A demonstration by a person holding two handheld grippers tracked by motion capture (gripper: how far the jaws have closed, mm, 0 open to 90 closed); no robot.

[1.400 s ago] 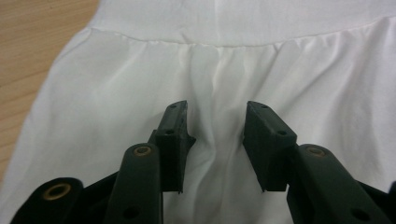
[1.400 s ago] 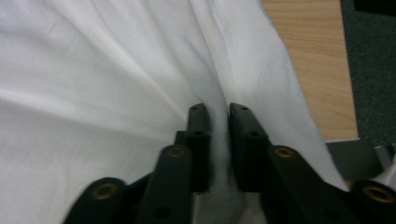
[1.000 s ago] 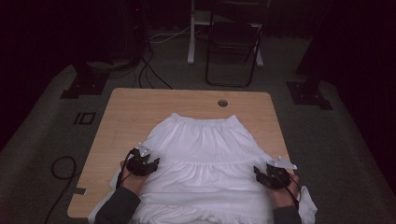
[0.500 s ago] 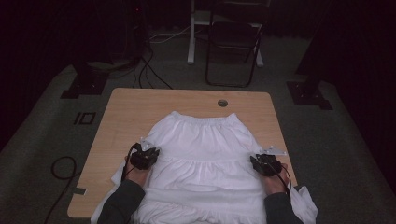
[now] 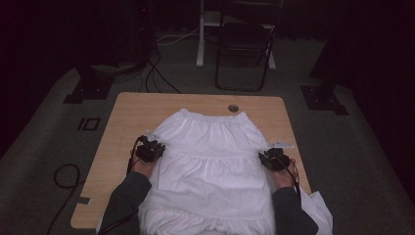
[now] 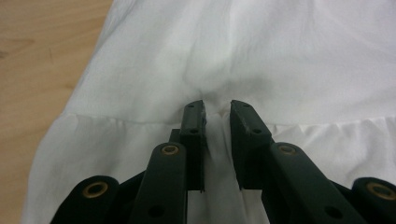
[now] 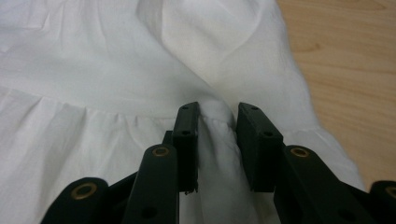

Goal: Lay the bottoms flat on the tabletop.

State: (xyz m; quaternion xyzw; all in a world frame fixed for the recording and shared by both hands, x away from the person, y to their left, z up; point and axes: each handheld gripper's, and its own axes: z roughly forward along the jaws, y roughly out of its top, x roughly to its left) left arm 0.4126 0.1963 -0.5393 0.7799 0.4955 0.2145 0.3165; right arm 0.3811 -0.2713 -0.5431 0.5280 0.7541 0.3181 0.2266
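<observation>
On table (image 5: pixel 127 112) | one white skirt (image 5: pixel 210 161) | two grippers: left gripper (image 5: pixel 149 148), right gripper (image 5: pixel 273 157)

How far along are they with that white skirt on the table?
Done: the white skirt lies spread flat on the table. In hand: the left gripper and right gripper have just closed, each pinching a ridge of cloth at a side. Left: no fold shows yet.

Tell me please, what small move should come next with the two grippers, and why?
Probably lift both pinches a little and carry them toward the waistband. The left gripper and right gripper have just closed, each on a bunched ridge of the white skirt at its side edges, so a fold seems prepared.
</observation>
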